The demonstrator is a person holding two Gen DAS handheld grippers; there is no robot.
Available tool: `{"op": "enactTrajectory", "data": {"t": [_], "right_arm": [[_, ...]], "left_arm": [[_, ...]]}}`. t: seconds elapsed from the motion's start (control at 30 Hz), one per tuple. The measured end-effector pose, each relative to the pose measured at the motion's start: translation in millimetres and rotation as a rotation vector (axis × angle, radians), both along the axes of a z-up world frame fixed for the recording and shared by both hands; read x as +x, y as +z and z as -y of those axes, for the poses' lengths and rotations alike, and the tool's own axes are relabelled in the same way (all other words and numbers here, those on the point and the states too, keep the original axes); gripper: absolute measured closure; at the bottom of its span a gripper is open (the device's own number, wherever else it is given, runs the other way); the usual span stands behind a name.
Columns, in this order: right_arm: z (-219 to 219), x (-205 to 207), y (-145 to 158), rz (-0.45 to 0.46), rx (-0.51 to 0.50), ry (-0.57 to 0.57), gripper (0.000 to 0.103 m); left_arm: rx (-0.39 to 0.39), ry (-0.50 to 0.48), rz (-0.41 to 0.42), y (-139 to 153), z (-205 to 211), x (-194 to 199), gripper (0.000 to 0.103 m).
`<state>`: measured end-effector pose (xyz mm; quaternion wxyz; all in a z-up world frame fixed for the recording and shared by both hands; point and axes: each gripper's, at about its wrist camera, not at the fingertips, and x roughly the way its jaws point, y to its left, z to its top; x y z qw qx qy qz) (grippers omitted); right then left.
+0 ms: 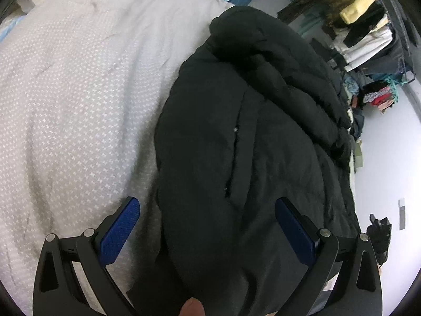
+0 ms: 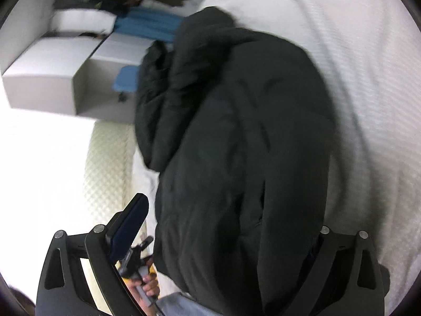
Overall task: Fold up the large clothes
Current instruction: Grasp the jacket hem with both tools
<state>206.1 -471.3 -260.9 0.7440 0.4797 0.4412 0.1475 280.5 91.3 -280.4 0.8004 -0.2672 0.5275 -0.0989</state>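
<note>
Left jaws: spread wide on the left gripper [image 1: 208, 233], blue pads [image 1: 119, 234] either side of the coat's near end, gripping nothing.
Right jaws: the right gripper [image 2: 231, 237] looks wide apart too; one pad shows beside the coat's edge, the other is hidden behind the dark fabric, so whether it touches cloth I cannot tell.
Coat: a big black padded coat [image 1: 252, 137] lies lengthwise on the bed, its near end between both sets of jaws, its far end bunched in thick rolls.
Bed: white textured bedspread [image 1: 79, 100] under the coat; the coat sits by the bed's edge, one side spilling towards the floor.
Beyond the coat: piled clothes [image 1: 363, 26] and white boxes [image 2: 52, 71] on the far side of it.
Progress: sides look gathered inward into a long narrow bundle, so I judge the lengthwise fold roughly done; the crosswise fold and tidying of that lumpy far end remain.
</note>
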Motion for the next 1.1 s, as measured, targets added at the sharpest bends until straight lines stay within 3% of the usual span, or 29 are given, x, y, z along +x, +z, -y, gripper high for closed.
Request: {"op": "enactTrajectory", "data": {"t": [0.1, 0.23, 0.4, 0.5, 0.57, 0.7, 0.9, 0.97, 1.03, 1.1], "right_arm": [[-6, 4, -2, -0.026, -0.036, 0.007, 0.005], [3, 6, -25, -0.166, -0.090, -0.051, 0.006], [10, 4, -44, -0.261, -0.082, -0.084, 0.007], [-3, 11, -47, -0.245, -0.036, -0.008, 0.009], [-13, 17, -42, -0.207, -0.027, 0.044, 0.009], [-25, 20, -24, -0.081, 0.015, 0.121, 0.012], [-30, 16, 0, 0.060, 0.051, 0.160, 0.028], [-31, 15, 7, 0.090, 0.033, 0.160, 0.040], [-29, 11, 6, 0.104, 0.020, 0.142, 0.064], [-24, 7, 8, 0.115, 0.016, 0.109, 0.077]], "left_arm": [[-0.015, -0.016, 0.026, 4, -1, -2, 0.002], [-0.016, -0.030, -0.008, -5, 2, 3, 0.002], [-0.088, -0.037, -0.088, -31, 1, 12, 0.018], [-0.148, -0.078, -0.078, -33, 10, 13, 0.022], [-0.201, -0.109, -0.072, -34, 18, 13, 0.031], [-0.244, -0.115, -0.067, -38, 26, 12, 0.043], [-0.334, -0.069, -0.037, -39, 21, 13, 0.075], [-0.349, -0.055, -0.020, -35, 20, 12, 0.082], [-0.354, -0.044, 0.005, -27, 21, 10, 0.088], [-0.369, -0.036, 0.041, -16, 19, 6, 0.092]]}}
